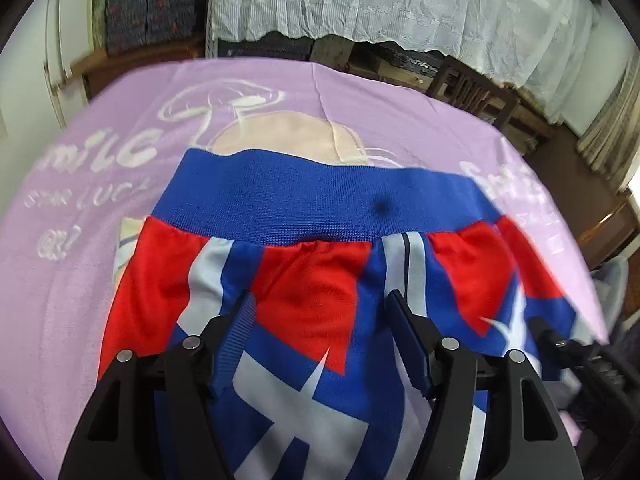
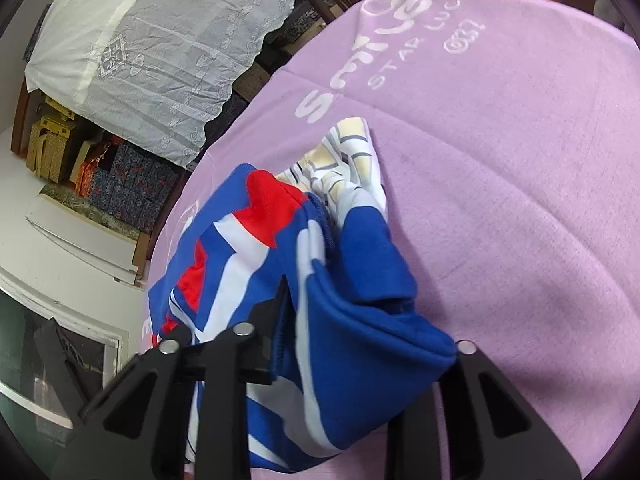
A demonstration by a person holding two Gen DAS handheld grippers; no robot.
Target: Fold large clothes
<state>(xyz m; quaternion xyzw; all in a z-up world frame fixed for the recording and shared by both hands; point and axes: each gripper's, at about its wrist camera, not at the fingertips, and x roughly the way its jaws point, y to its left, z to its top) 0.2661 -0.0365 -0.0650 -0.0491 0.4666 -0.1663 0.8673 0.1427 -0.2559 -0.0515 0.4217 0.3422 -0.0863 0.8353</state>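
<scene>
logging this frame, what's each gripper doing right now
left gripper: open, fingers spread above the red, white and blue garment.
right gripper: cannot be told; the garment drapes over its fingers.

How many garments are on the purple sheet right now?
2: the red, white and blue garment under the left gripper, and a pale cream patterned piece poking out beneath it. More may be hidden.

The garment [image 1: 304, 248] lies on the bedspread [image 1: 420, 120] (waistband farthest), seemingly over another cloth [image 2: 348, 152].
</scene>
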